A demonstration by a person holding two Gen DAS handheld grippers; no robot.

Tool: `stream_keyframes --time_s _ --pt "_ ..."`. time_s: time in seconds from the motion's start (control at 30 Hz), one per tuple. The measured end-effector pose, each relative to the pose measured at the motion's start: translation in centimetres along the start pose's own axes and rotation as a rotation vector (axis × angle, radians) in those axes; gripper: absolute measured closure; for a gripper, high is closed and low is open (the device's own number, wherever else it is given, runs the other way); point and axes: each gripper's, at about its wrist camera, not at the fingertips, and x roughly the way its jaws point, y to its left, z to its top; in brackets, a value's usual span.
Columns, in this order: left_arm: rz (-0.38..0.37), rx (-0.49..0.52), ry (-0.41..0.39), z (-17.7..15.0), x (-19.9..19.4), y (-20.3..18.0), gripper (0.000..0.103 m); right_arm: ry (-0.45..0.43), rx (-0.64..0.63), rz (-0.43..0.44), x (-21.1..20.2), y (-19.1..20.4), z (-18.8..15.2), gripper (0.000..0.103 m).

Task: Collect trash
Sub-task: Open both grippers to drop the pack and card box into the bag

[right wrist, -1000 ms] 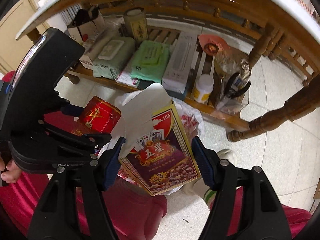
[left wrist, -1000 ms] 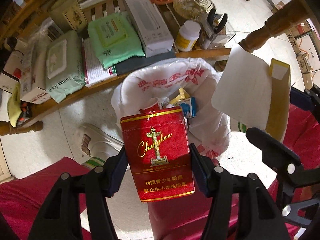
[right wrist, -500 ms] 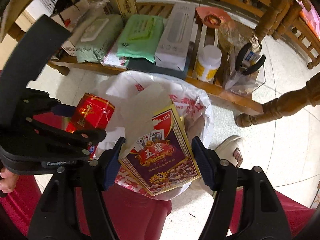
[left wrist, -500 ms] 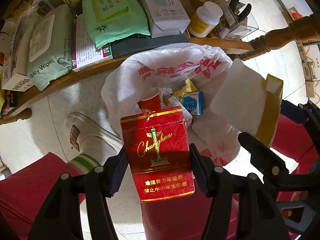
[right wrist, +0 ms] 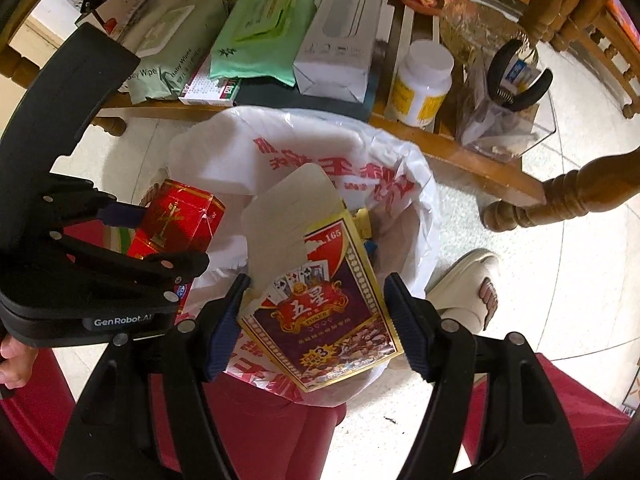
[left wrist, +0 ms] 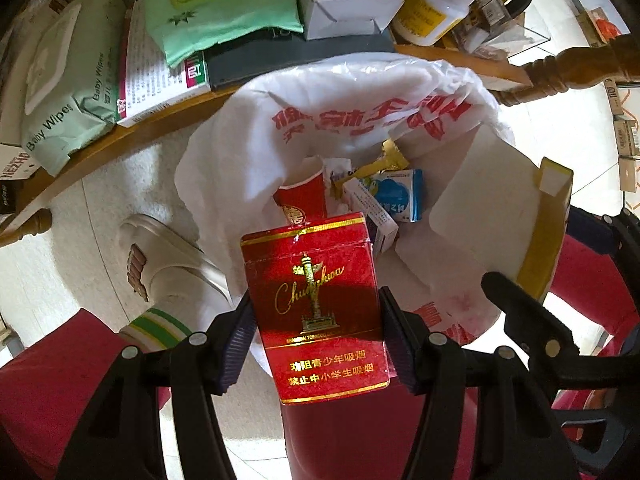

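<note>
My left gripper is shut on a red cigarette pack and holds it over the near rim of a white plastic trash bag with red lettering. The pack also shows in the right wrist view. My right gripper is shut on an open playing-card box, purple and gold with its white flap up, above the bag's mouth. The card box shows at the right of the left wrist view. Inside the bag lie a red paper cup and a small blue-and-white box.
A low wooden shelf behind the bag holds wipe packs, a green pack, a white box, a pill bottle and a clear tub with pliers. Red-trousered legs and slippered feet flank the bag. A carved table leg stands at the right.
Both grippers have moved forward and down toward the bag with their boxes. The bag's mouth now fills more of both views.
</note>
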Motion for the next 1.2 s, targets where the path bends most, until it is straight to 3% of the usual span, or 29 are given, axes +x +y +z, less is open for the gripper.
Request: stream_keyframes --time_s 0.33,0.43,0.53,1.2 --pt "-0.002 -0.013 0.045 0.0 1.4 0.2 0.043 0.010 0.025 -0.004 0.5 -0.1 -0.1 0.032" --pt "0.026 -0.008 0.054 -0.1 1.6 0.2 0.035 0.015 0.043 -0.013 0.7 -0.5 0.0 0.027" --pt "0.028 -0.012 0.064 -0.1 1.9 0.4 0.032 0.022 0.054 -0.008 0.8 -0.7 -0.2 0.026" --pt "0.062 -0.056 0.026 -0.1 0.9 0.7 0.023 0.020 0.094 0.012 0.4 -1.0 -0.4 0.024"
